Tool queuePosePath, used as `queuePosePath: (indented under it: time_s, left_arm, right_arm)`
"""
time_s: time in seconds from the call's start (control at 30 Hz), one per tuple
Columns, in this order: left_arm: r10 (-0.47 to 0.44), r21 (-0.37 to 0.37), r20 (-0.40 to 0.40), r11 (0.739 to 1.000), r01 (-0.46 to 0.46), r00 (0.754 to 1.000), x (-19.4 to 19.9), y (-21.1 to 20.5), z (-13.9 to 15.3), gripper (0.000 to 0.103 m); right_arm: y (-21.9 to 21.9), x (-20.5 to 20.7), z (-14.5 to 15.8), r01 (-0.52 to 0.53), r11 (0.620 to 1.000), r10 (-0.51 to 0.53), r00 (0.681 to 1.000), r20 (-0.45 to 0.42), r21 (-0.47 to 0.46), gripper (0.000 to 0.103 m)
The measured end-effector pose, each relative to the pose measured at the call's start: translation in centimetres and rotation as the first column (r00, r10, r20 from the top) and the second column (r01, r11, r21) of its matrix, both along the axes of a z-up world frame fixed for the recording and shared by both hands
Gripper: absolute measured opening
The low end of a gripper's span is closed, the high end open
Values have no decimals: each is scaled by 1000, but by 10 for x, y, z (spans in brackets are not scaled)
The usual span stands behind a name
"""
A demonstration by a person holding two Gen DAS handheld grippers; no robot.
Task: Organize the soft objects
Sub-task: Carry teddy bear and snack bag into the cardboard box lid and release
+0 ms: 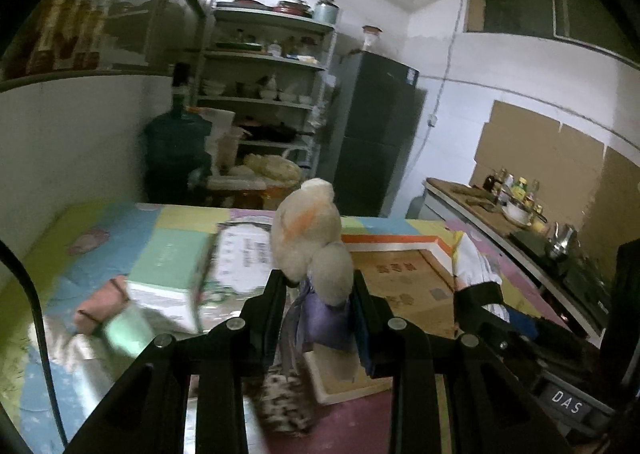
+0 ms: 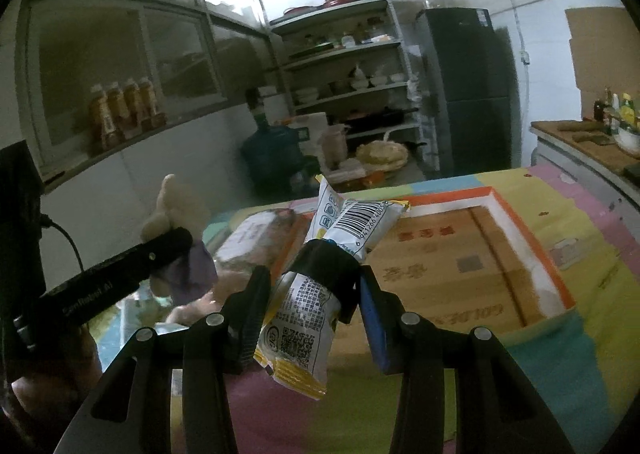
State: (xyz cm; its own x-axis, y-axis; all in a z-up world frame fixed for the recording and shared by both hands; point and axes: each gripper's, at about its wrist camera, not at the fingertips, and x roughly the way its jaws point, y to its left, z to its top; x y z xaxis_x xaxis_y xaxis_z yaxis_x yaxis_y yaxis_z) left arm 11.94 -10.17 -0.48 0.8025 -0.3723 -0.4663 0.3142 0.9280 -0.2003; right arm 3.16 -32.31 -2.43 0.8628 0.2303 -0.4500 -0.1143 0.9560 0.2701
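Left gripper (image 1: 318, 286): fingers closed on a plush toy (image 1: 306, 228) by its purple lower part; the cream body stands up beyond the fingertips.
Right gripper (image 2: 314, 286): fingers closed on a snack packet (image 2: 352, 226) at a dark band round its middle; both ends stick out.
Box (image 2: 472, 254): open cardboard tray with an orange rim, on the counter (image 2: 560, 354), ahead of both pairs of fingers and below them.
Risk: the toy is held by thin cloth and could slip out; it looks top-heavy.
Risk: the slick packet could slide out, or burst if squeezed harder.
Risk: the grippers are close; they might collide over the box.
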Motion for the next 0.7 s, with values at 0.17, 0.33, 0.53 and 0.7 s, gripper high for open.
queuePosePath:
  time_s: [0.17, 0.33, 0.53, 0.7]
  left_arm:
    - [-41, 10, -17, 999, 42, 999, 7, -31, -3, 32]
    - [-77, 15, -42, 997, 78, 996, 14, -62, -11, 32]
    - [-107, 18, -75, 994, 109, 991, 23, -90, -21, 32]
    - [-125, 30, -103, 991, 129, 987, 31, -117, -32, 32]
  right_arm:
    - [-25, 3, -1, 28, 999, -29, 1000, -5, -15, 45]
    - [-51, 7, -5, 60, 998, -60, 998, -16, -31, 45]
    - [-78, 15, -11, 92, 994, -94, 995, -33, -58, 45]
    - [-97, 21, -17, 102, 992, -106, 993, -54, -73, 45]
